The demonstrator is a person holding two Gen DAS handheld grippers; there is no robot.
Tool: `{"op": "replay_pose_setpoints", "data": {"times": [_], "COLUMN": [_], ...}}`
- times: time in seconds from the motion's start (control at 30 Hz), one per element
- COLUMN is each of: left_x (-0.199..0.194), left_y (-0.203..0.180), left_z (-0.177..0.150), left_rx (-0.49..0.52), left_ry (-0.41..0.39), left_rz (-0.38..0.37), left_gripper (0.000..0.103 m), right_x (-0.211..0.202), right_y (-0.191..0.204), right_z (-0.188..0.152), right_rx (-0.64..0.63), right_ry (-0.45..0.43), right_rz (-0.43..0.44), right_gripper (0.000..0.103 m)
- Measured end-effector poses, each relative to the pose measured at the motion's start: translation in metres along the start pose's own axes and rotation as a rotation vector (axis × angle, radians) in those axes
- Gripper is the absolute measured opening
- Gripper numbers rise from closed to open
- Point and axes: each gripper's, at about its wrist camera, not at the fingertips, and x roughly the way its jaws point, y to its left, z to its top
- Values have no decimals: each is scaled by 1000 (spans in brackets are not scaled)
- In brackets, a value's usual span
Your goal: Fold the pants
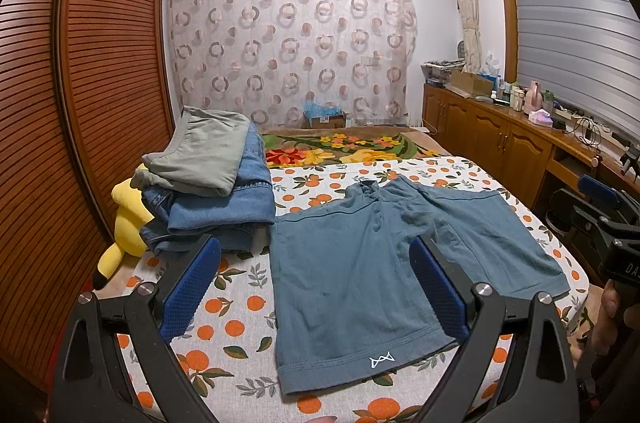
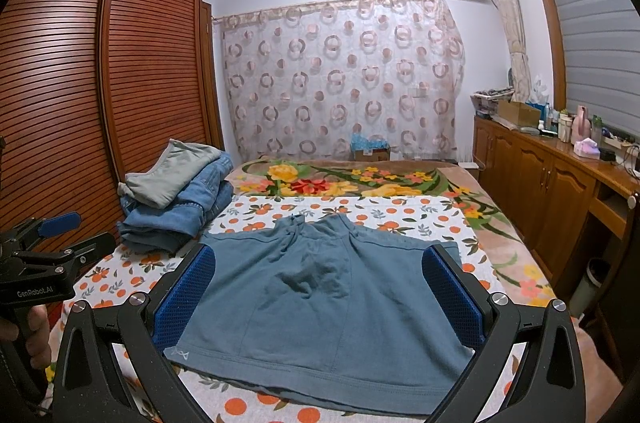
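A pair of teal-blue shorts [image 1: 352,263] lies spread flat on the orange-print sheet [image 1: 236,307], legs toward me, waistband and drawstring far. A small white logo sits on the near left hem. My left gripper [image 1: 316,255] is open and empty, hovering above the left leg. My right gripper [image 2: 320,263] is open and empty, hovering above the shorts [image 2: 320,303] near the right leg. The left gripper also shows at the left edge of the right wrist view [image 2: 60,235]; the right gripper shows at the right edge of the left wrist view [image 1: 600,199].
A stack of folded jeans [image 1: 224,207] with grey-green pants [image 1: 200,155] on top sits at the far left of the bed. A yellow plush toy [image 1: 124,223] lies beside it. A slatted wardrobe [image 1: 80,103] stands left, a wooden cabinet [image 1: 500,135] right, a floral blanket [image 1: 340,147] beyond.
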Motion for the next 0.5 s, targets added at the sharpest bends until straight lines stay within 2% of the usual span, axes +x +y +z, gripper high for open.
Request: {"op": "replay_pose_setpoints", "data": {"times": [0.5], "left_x": [0], "left_y": [0], "left_z": [0], "left_rx": [1], "left_ry": [-4], "left_rz": [1], "left_gripper": [96], "right_x": [-2], "right_y": [1], "right_z": [2], "right_rx": [-2], "right_ry": [-2], "right_rz": [1], "right_gripper": [103]}}
